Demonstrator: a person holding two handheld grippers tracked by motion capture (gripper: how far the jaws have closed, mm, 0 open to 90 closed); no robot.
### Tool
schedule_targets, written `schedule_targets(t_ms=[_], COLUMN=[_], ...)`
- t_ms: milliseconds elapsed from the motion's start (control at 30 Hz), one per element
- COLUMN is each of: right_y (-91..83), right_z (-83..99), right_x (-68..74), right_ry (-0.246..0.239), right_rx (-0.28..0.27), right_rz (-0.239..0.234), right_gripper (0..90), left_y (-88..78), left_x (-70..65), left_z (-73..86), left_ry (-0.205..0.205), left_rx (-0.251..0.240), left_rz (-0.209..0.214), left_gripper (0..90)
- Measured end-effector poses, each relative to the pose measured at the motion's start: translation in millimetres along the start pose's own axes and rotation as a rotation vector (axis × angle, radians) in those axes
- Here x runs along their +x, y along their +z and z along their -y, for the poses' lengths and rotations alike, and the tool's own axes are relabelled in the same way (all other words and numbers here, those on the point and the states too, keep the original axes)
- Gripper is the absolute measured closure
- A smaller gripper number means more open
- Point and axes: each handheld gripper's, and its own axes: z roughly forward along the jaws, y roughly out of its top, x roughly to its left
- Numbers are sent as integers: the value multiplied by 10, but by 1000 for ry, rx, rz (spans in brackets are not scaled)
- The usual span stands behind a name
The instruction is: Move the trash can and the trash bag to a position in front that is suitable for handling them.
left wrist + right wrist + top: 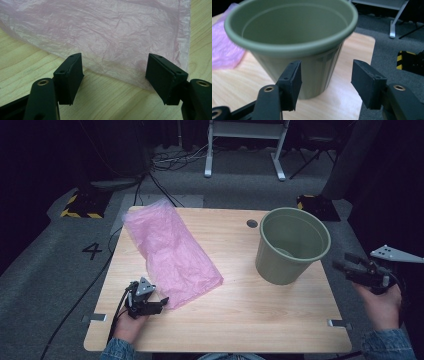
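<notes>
The pink plastic bag (169,254) lies flat on the wooden table (240,320), in the left half of the high view. Its long axis runs from the upper left of the frame down toward the lower centre. The side with the rippled edge is toward the upper left, but I cannot tell for sure which end is the mouth.

The film looks very thin, light and wrinkled. I judge it will be soft and a little slippery, and it will fold or slide instead of lifting as one piece. A good place to take hold is the near corner, where the edge rests free on the wood.

The left tool (159,306) sits just beside this corner with its jaws spread, pinching nothing. The right tool (341,262), at the right edge of the frame, is also spread and empty, just beside the green plastic bucket (291,245), which stands upright.
</notes>
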Motion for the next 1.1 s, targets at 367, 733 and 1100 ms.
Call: schedule_targets(t_ms=[367,733,1100], right_y=[218,679,906], right_z=[-436,-538,-425], right_x=[-14,-113,-178], right_ry=[-25,16,37], right_rx=[-11,49,113], right_rz=[37,70,74], right_gripper=[402,402,433], left_y=[-10,-126,-175], left_x=[-17,-58,-89], left_z=[0,-58,-113], left_ry=[-7,9,32], left_rx=[-2,-74,-104], left_rz=[-26,-45,-37], left_gripper=[297,325,336])
